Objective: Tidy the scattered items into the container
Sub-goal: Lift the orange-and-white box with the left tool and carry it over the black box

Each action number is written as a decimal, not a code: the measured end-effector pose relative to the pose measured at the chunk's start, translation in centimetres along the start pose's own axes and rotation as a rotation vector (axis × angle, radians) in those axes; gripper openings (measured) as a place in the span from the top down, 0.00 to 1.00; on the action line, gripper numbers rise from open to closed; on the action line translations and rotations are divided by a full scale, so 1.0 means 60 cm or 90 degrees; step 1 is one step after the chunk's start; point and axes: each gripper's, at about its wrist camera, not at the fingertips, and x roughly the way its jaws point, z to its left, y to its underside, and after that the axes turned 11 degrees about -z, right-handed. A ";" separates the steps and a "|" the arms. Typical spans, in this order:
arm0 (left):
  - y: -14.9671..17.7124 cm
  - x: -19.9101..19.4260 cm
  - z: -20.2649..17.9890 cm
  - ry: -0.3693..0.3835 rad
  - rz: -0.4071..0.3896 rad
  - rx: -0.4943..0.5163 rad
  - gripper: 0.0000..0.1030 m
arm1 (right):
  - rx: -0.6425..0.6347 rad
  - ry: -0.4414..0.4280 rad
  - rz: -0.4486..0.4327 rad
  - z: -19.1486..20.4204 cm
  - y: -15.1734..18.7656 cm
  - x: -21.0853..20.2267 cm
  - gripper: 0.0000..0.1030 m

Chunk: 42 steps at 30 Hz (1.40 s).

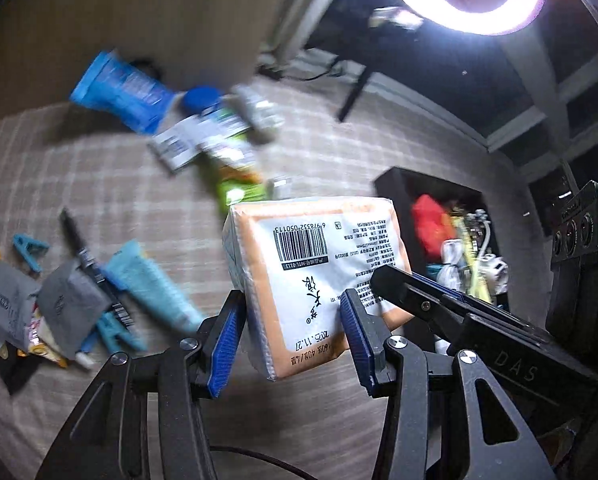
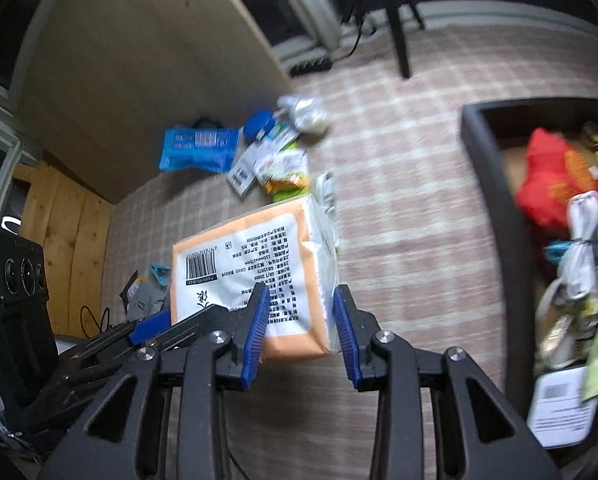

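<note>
Two grippers on one tissue pack (image 1: 319, 276): the left gripper (image 1: 291, 332) pinches it, the right gripper (image 2: 299, 328) clamps the same pack's corner, lifted above the checked cloth (image 2: 399, 200), beside the black box (image 2: 495, 208).

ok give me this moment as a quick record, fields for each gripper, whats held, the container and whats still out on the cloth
left gripper: shut on the tissue pack, pads on both sides
right gripper: shut on the same pack, at its other end
tissue pack: orange and white, barcode label facing up, lifted off the cloth
container: black box, already holding a red bag and cables
still out: blue packet, green snack bag, teal tube, grey sachets, blue clip
surface: checked cloth
</note>
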 end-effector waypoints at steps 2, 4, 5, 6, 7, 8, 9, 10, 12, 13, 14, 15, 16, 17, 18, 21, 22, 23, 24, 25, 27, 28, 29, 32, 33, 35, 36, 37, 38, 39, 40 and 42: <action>-0.005 0.006 -0.041 0.005 -0.006 0.003 0.56 | -0.002 -0.002 -0.013 -0.026 -0.012 -0.027 0.67; -0.010 0.017 -0.088 0.012 -0.010 0.007 0.56 | 0.000 -0.001 -0.023 -0.059 -0.027 -0.056 0.67; -0.013 0.022 -0.112 0.017 -0.012 0.014 0.56 | 0.001 0.001 -0.027 -0.074 -0.035 -0.069 0.67; -0.015 0.027 -0.136 0.021 -0.014 0.019 0.56 | 0.000 0.004 -0.032 -0.092 -0.043 -0.083 0.67; -0.017 0.035 -0.164 0.025 -0.015 0.022 0.56 | -0.001 0.006 -0.037 -0.114 -0.052 -0.099 0.67; -0.018 0.042 -0.186 0.029 -0.017 0.026 0.56 | 0.001 0.008 -0.041 -0.134 -0.061 -0.113 0.67; -0.019 0.051 -0.213 0.033 -0.018 0.029 0.56 | 0.003 0.011 -0.046 -0.157 -0.069 -0.129 0.67; -0.019 0.060 -0.238 0.038 -0.018 0.032 0.56 | 0.004 0.013 -0.049 -0.174 -0.076 -0.140 0.67; -0.020 0.078 -0.283 0.045 -0.016 0.037 0.56 | 0.006 0.021 -0.057 -0.213 -0.091 -0.163 0.67; -0.021 0.084 -0.303 0.049 -0.016 0.041 0.56 | 0.008 0.026 -0.060 -0.234 -0.098 -0.176 0.67; -0.022 0.092 -0.325 0.053 -0.017 0.045 0.56 | 0.010 0.030 -0.062 -0.253 -0.105 -0.186 0.67; -0.023 0.098 -0.344 0.056 -0.018 0.048 0.56 | 0.013 0.034 -0.066 -0.272 -0.111 -0.196 0.67; -0.025 0.105 -0.364 0.059 -0.019 0.050 0.56 | 0.016 0.038 -0.070 -0.292 -0.118 -0.207 0.67; -0.026 0.111 -0.382 0.062 -0.021 0.054 0.56 | 0.019 0.040 -0.073 -0.308 -0.124 -0.216 0.67; -0.028 0.118 -0.401 0.064 -0.022 0.059 0.56 | 0.021 0.043 -0.077 -0.324 -0.130 -0.226 0.67; -0.030 0.130 -0.445 0.072 -0.025 0.076 0.56 | 0.027 0.055 -0.086 -0.369 -0.147 -0.251 0.67; -0.030 0.134 -0.458 0.074 -0.026 0.082 0.56 | 0.028 0.060 -0.089 -0.384 -0.153 -0.258 0.67; -0.030 0.138 -0.470 0.075 -0.026 0.086 0.56 | 0.029 0.064 -0.091 -0.395 -0.157 -0.265 0.67; -0.030 0.141 -0.477 0.075 -0.026 0.086 0.56 | 0.028 0.068 -0.093 -0.407 -0.162 -0.271 0.67; -0.031 0.146 -0.485 0.073 -0.026 0.086 0.55 | 0.028 0.069 -0.094 -0.415 -0.165 -0.275 0.67; -0.033 0.151 -0.488 0.064 -0.025 0.084 0.55 | 0.024 0.072 -0.093 -0.429 -0.170 -0.282 0.67; -0.034 0.151 -0.487 0.057 -0.027 0.081 0.55 | 0.021 0.074 -0.094 -0.434 -0.171 -0.285 0.67; -0.034 0.149 -0.483 0.047 -0.031 0.080 0.55 | 0.019 0.080 -0.100 -0.438 -0.173 -0.290 0.66; -0.037 0.144 -0.474 0.038 -0.034 0.071 0.55 | 0.016 0.103 -0.123 -0.450 -0.178 -0.302 0.65; -0.037 0.140 -0.469 0.032 -0.038 0.069 0.55 | 0.020 0.100 -0.126 -0.453 -0.178 -0.305 0.65; -0.038 0.130 -0.457 0.019 -0.047 0.068 0.55 | 0.027 0.088 -0.128 -0.454 -0.177 -0.305 0.65; -0.039 0.127 -0.450 0.012 -0.050 0.064 0.55 | 0.026 0.083 -0.127 -0.452 -0.176 -0.303 0.65; -0.039 0.122 -0.441 0.007 -0.052 0.060 0.55 | 0.023 0.081 -0.125 -0.447 -0.175 -0.299 0.65; -0.039 0.120 -0.431 0.002 -0.052 0.054 0.55 | 0.020 0.078 -0.123 -0.442 -0.174 -0.295 0.65; -0.039 0.116 -0.419 -0.004 -0.053 0.048 0.55 | 0.016 0.075 -0.120 -0.436 -0.173 -0.289 0.65; -0.039 0.113 -0.405 -0.010 -0.054 0.041 0.55 | 0.013 0.070 -0.115 -0.429 -0.173 -0.282 0.65; -0.038 0.108 -0.380 -0.024 -0.054 0.030 0.55 | 0.007 0.061 -0.108 -0.415 -0.172 -0.269 0.65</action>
